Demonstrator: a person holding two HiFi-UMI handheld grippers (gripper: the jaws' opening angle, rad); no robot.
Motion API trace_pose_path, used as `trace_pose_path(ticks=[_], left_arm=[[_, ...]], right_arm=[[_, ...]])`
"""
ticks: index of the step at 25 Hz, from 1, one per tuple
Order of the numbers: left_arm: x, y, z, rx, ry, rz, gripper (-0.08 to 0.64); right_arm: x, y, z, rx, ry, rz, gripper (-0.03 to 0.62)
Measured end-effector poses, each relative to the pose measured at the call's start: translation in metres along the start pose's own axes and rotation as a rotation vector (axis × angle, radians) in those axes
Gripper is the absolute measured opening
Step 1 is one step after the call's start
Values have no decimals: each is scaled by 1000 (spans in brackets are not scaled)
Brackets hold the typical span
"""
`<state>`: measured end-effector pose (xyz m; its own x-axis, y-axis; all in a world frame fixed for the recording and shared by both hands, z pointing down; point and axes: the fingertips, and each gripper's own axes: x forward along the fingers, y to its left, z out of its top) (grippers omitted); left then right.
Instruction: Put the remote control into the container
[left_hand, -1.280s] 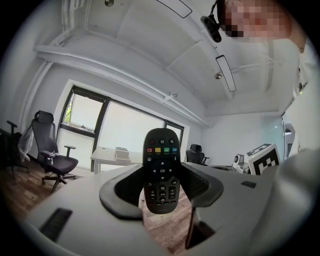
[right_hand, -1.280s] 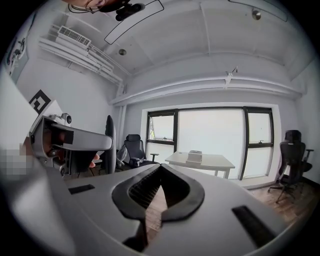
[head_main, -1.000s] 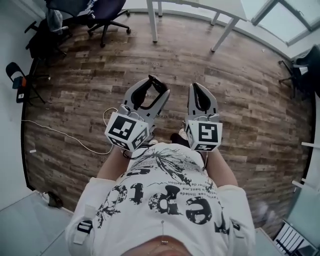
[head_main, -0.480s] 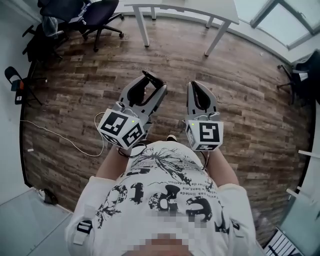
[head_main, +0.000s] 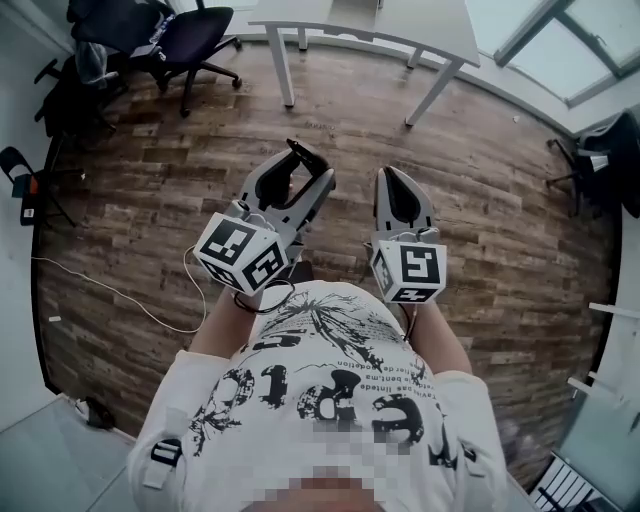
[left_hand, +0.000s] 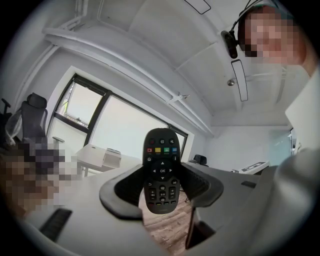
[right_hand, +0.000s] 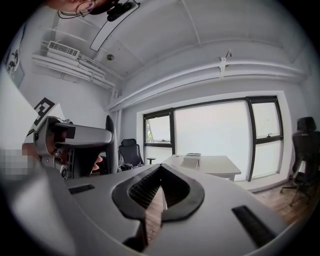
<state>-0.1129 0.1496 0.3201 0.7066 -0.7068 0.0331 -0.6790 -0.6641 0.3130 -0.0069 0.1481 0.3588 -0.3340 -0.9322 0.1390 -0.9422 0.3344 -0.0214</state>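
A black remote control (left_hand: 161, 170) with coloured buttons stands upright between the jaws of my left gripper (left_hand: 161, 187), which is shut on its lower half. In the head view its dark end (head_main: 303, 157) sticks out past the tips of the left gripper (head_main: 300, 175), held at chest height over the wooden floor. My right gripper (head_main: 392, 175) is beside it, jaws shut with nothing between them; the right gripper view shows the same for this gripper (right_hand: 161, 172). No container is in sight.
A white table (head_main: 400, 25) stands ahead at the top of the head view, with dark office chairs (head_main: 190, 35) to its left. A thin cable (head_main: 120, 290) lies on the wooden floor at left. Another chair (head_main: 600, 140) sits at right.
The table and chairs have slid down the head view, so the person has moved towards them. Both grippers keep their pose and the remote stays gripped.
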Motion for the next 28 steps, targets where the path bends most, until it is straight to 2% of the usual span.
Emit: trace_pose_path(ticks=[3,6,14,22,28], left_arm=[[1,31,15,20,2,-14,233],[-1,67,28,44,16,-19,233],[-6,134,36,32,46,-15,233],[22,158,34,43,63,24,233],[75,159,39,55,67,62,233]], right_arm=[[28,15,7,-9,-2,-19,2],[58,33,14,25,-13,-48,2],[111,74,17,29,8,-58,2],[147,44,17,17,12,-51,2],[175,-3,27,19,-3,-16,2]])
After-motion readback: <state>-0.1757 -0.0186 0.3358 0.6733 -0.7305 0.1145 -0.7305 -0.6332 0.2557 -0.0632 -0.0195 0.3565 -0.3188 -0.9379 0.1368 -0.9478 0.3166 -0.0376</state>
